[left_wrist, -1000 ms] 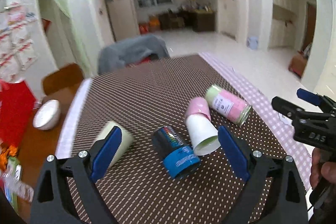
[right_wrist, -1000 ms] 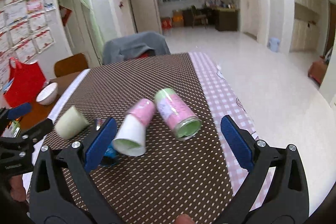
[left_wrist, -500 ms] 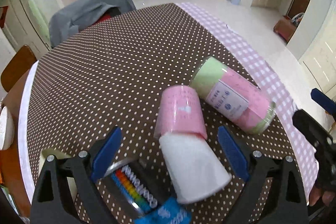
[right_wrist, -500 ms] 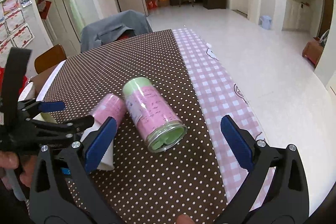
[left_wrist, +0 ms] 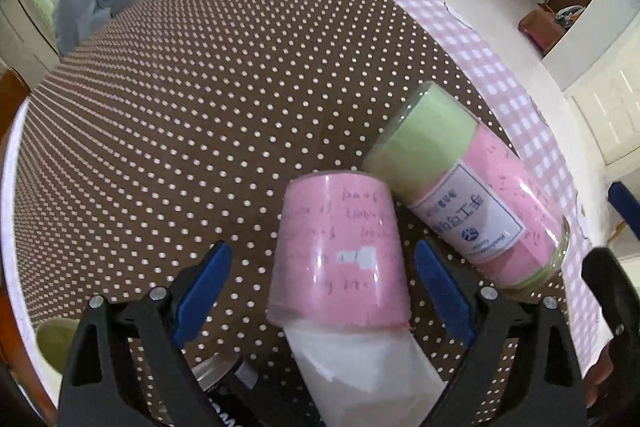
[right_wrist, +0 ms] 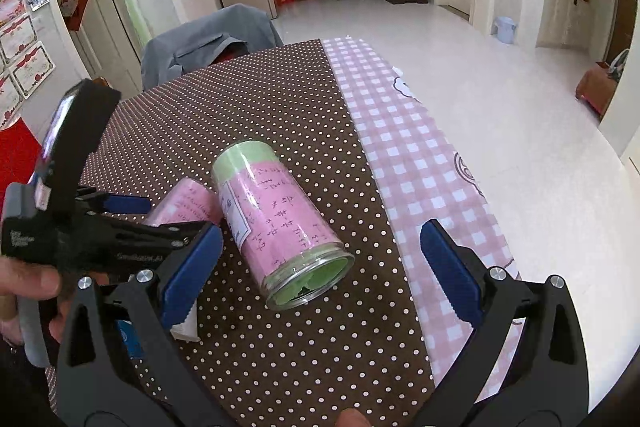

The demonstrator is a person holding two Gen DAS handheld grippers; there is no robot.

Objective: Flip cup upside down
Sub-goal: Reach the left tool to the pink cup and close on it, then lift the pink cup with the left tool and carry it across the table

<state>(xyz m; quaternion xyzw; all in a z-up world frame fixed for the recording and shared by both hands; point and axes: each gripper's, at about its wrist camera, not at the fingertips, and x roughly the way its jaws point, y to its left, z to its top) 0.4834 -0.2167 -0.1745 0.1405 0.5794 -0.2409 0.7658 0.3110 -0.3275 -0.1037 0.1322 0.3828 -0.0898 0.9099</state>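
- Pale green cup (left_wrist: 54,341) is lying at the far left edge of the table, only partly showing behind the left gripper's frame.
- Dark can (left_wrist: 218,381) is lying low in the left wrist view, mostly hidden under the gripper body.
- Left gripper (left_wrist: 322,293) is hanging over the pink-and-white cup (left_wrist: 344,259), jaws standing wide, one blue pad on each side of it with a gap showing on both sides; not gripping.
- That cup is lying on its side on the brown dotted tablecloth (left_wrist: 200,99), pink end pointing away, white end toward the camera.
- Glass jar (left_wrist: 468,195), green and pink inside with a white label, is lying on its side just right of the cup, its green end touching or nearly touching the cup's pink end.
- Pink checked cloth (right_wrist: 416,155) is covering the table's right strip.
- Right gripper (right_wrist: 320,267) is hovering near the jar's open mouth, jaws wide, holding nothing.
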